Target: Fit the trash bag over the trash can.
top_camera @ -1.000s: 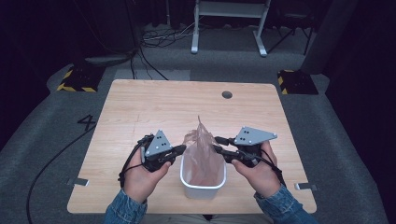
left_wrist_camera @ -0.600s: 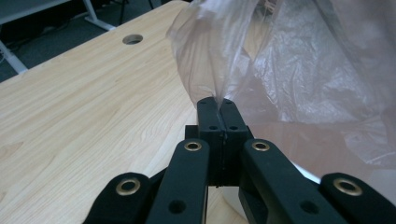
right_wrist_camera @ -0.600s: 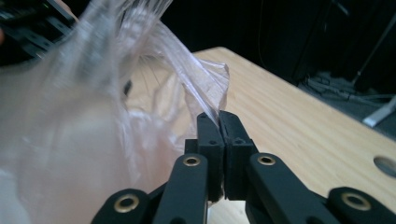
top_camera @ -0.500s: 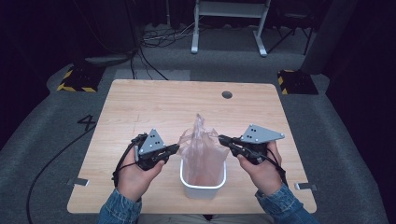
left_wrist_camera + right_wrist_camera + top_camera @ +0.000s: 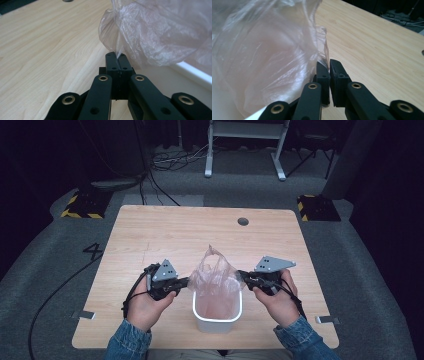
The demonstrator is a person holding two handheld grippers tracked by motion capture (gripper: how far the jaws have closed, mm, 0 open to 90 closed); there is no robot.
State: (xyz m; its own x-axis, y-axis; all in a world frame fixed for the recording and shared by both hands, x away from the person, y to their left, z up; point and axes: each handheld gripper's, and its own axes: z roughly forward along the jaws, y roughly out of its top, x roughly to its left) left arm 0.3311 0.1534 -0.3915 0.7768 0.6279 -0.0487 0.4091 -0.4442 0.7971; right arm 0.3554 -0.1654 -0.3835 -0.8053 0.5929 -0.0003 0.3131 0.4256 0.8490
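Right gripper view: both claws (image 5: 329, 65) pinch bag (image 5: 267, 50); bin (image 5: 218, 320) mostly hidden.

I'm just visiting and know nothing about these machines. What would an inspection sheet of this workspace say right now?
Surface: light wooden table, with a small dark round hole near its far edge.
Job's things: thin clear plastic bag standing up out of a white bin at the near edge, its lower part inside.
Clutter: nothing seen on the table.
Grippers: left gripper shut on the bag's left edge; right gripper pinching the bag's right edge, its jaws having just closed.
Cables: a black cable loops from the left gripper; more cables lie on the floor beyond.
Surroundings: dark room, grey floor, white stand, black-and-yellow striped blocks at both far corners.
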